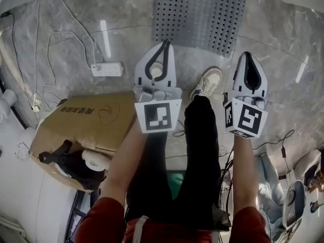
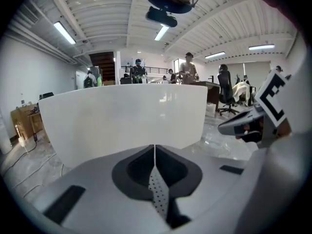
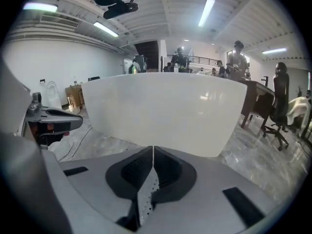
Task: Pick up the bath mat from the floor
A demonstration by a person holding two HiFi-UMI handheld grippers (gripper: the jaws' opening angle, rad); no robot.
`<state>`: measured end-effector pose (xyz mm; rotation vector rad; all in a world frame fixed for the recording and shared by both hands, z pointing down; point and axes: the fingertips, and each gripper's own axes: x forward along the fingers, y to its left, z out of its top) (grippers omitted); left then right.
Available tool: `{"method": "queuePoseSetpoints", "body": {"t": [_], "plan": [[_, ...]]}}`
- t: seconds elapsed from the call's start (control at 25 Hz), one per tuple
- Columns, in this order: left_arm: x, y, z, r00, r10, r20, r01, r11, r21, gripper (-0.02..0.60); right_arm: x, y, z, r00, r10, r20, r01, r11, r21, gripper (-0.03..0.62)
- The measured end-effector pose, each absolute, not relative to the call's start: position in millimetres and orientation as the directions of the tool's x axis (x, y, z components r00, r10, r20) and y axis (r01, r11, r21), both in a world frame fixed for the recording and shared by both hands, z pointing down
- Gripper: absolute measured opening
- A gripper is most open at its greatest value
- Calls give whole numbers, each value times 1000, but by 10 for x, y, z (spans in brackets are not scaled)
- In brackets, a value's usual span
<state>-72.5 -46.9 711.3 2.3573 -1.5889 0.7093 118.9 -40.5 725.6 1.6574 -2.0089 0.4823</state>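
The bath mat point(image 1: 200, 14) is a grey sheet full of small holes, stretching away from both gripper tips above the marble floor. My left gripper point(image 1: 164, 44) is shut on its near left corner and my right gripper point(image 1: 247, 54) on its near right corner. In the left gripper view a thin perforated strip of the mat point(image 2: 158, 194) is pinched between the closed jaws of the left gripper point(image 2: 155, 147). The right gripper view shows the same strip of mat point(image 3: 146, 199) clamped in the right gripper point(image 3: 153, 150). Whether the mat's far edge touches the floor I cannot tell.
A cardboard box point(image 1: 86, 120) sits at the left, with a white power strip point(image 1: 107, 69) and loose cables behind it. The person's leg and white shoe point(image 1: 206, 83) stand between the grippers. A white curved wall point(image 2: 122, 121) rises just ahead; people and office chairs point(image 3: 280, 106) are beyond.
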Motion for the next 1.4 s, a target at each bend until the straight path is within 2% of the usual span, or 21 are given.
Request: {"method": "queuePoseSetpoints", "body": {"t": [0.2,0.6,0.84,1.08,1.12,1.2,1.24,1.4], "plan": [[-807,-519,7725,277,-822,498,-935,-351,-60,17,1175,-377,7886,-146,-792,593,-975,216,48,14],[-905,-513,8713,260,-799,542,-924,-369,-100,17,1285,-383,8898,-136,-754,643,-979,201,28,14],[-916,-484,9136,246,-767,592,-941,-336,-45,17,1426,-387,9271,-125,-723,679,-985,171,1,14],[-1077,-488,9574,215,-717,663,-931,-355,-82,17,1476,-358,9635,-142,-667,732,-983,181,-26,18],[-1113,-495,9644,204,-708,676,-935,-346,-80,18,1502,-357,9711,-136,-655,743,-983,183,-19,31],[-1181,-501,9808,187,-682,707,-942,-328,-67,20,1556,-354,9865,-125,-627,769,-984,176,-17,109],[-1212,-500,9899,182,-664,725,-946,-320,-56,31,1578,-352,9939,-123,-612,781,-986,168,-24,129],[-1333,-485,10250,182,-582,792,-952,-306,-6,123,1654,-324,10237,-114,-547,829,-989,142,-42,186]]}}
